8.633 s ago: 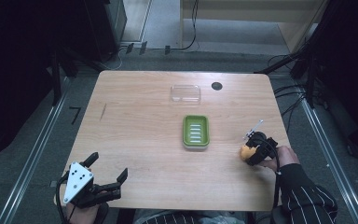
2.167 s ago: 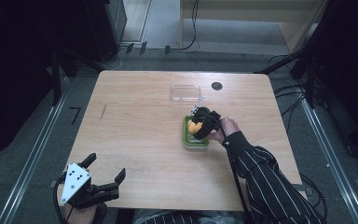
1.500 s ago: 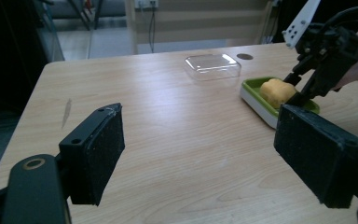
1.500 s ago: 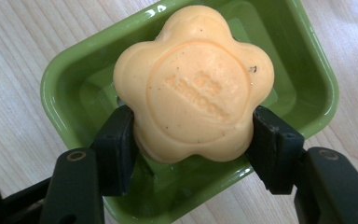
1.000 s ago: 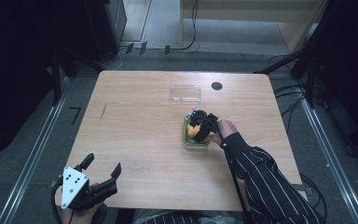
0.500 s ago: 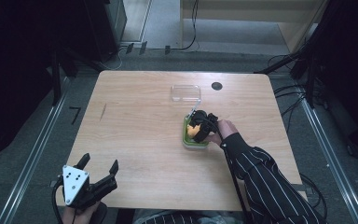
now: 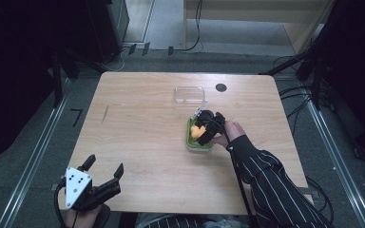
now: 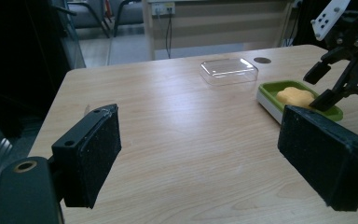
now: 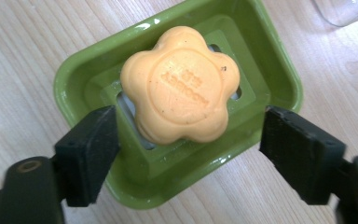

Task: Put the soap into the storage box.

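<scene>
Clear lid (image 7: 189,94) just behind green dish (image 7: 190,142) — right gripper (image 9: 186,149) just opening, off the soap (image 9: 182,105); lettering legible up close.

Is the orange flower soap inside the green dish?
Yes, inside. The soap lies on the green dish, the right gripper open around it.

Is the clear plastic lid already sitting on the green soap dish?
No: in the high view the clear lid lies on the table beyond the green soap dish, which stands uncovered with the orange soap in it.
</scene>
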Demonstrator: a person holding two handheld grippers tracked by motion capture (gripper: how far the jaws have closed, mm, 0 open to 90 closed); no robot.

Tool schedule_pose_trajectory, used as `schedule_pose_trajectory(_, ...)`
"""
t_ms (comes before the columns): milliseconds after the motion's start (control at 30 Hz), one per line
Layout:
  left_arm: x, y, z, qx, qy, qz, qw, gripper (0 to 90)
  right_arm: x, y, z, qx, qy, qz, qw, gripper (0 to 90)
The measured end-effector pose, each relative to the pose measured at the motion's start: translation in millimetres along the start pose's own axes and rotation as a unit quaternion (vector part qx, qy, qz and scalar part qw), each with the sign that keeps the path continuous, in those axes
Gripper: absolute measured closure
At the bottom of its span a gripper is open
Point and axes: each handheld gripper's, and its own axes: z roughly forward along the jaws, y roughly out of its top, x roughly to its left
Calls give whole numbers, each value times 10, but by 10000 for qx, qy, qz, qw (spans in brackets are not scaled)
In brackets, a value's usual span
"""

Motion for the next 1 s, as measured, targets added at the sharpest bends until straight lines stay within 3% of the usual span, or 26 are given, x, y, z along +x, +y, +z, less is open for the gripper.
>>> schedule_pose_trajectory(233,-44,20,56,48,-37,95,9999,137,-63,-114,-145,-135,79,153,9998,100)
schedule_pose_trajectory(533,-47,21,43,33,-31,91,9999,138,-127,-354,-341,-145,55,440,9989,71)
schedule_pose_trajectory(1000,-43,16,16,-28,-80,92,9999,138,-142,-608,-416,167,-35,775,9969,63)
